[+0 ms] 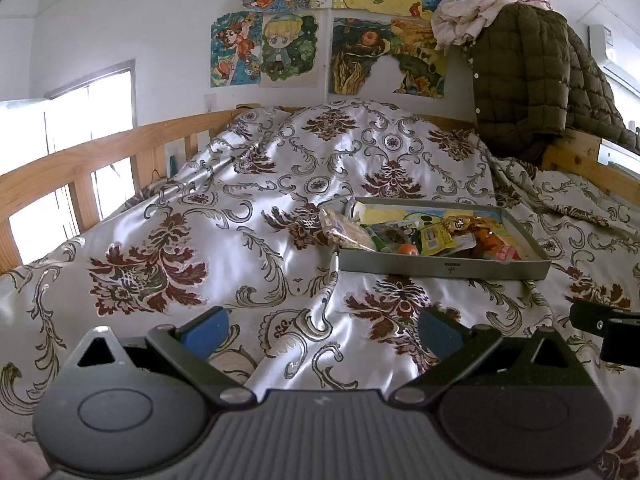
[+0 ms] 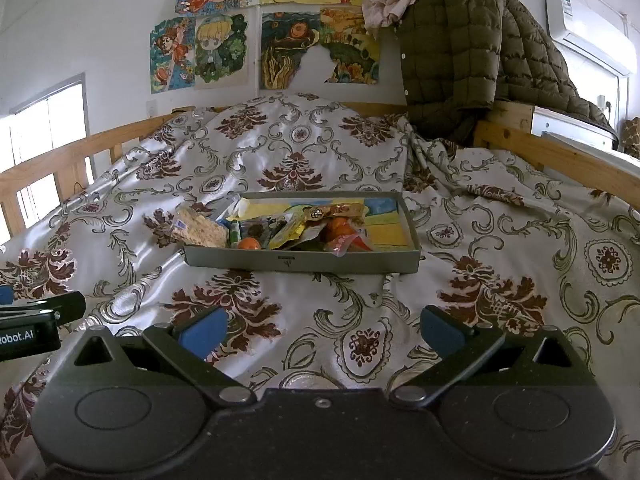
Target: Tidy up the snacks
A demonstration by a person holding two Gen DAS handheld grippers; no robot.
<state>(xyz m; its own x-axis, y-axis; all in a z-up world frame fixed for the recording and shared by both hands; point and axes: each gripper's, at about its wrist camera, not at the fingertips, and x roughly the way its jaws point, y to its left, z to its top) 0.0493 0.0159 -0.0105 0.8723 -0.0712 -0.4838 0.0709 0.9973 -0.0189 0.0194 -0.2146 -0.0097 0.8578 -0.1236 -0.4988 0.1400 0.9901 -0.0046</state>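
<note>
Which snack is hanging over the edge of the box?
The cracker packet, at the box's left end. It lies across the rim, partly out over the bedspread; the other snacks sit inside.

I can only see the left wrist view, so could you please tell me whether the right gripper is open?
Observer: Yes, the right gripper is open, its blue-padded fingers spread wide above the patterned satin bedspread, holding nothing.
Operator: Thank you; is there free room in the tray?
Observer: The shallow grey cardboard tray shows bare yellow lining at its right end; the packaged snacks pile up left and centre.
</note>
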